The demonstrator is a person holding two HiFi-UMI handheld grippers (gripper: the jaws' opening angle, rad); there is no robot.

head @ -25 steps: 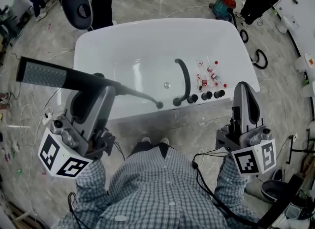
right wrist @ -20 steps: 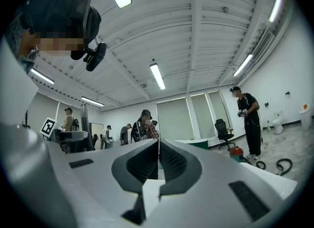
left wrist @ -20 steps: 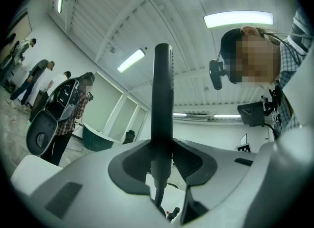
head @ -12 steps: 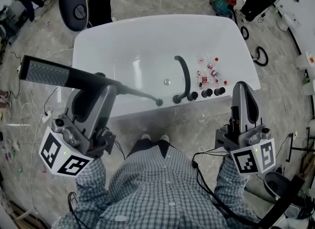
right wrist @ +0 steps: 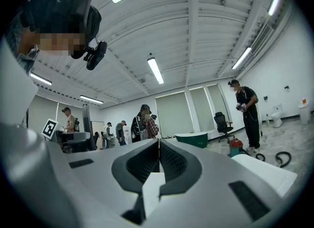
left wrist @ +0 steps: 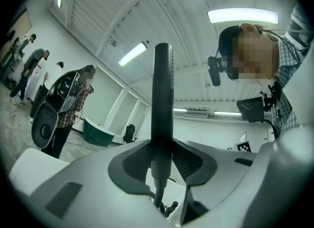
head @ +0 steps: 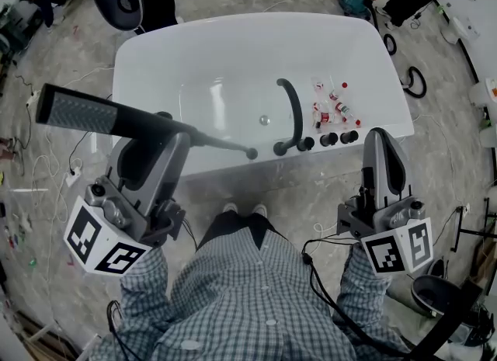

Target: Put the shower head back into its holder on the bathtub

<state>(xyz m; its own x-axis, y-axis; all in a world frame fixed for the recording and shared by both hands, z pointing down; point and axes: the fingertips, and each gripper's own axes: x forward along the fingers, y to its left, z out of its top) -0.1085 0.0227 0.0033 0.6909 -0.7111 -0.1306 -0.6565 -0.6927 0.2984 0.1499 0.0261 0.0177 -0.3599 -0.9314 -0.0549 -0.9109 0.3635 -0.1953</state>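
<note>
While the person is standing at the near side of the white bathtub (head: 194,57), the left tool (head: 161,125) is gripping the shower head (head: 74,112) by its dark handle, with both jaws pressing on the stem. The shower head is lying roughly level in the air on the person's left. Its grey textured face is reaching out past the tool, and its thin end is pointing toward the fittings on the tub's near rim. The right tool (head: 379,137) is hanging closed, jaws meeting with nothing between them, in front of the rim's right end.

Inside the tub, only the round drain (head: 265,120) is showing on the basin floor. On the near rim, a curved dark faucet (head: 293,111) is arching over the basin, a row of dark knobs (head: 339,137) is sitting beside its base, and a cluster of small bottles (head: 330,107) with red caps is lying just behind them, too small to read.

A hose (left wrist: 158,195) is dropping from the handle in the left gripper view, but the tool's body is covering most of it. Which fitting is the holder cannot be told. The person's shoes (head: 241,210) are peeking out past the checked shirt (head: 248,289).
</note>
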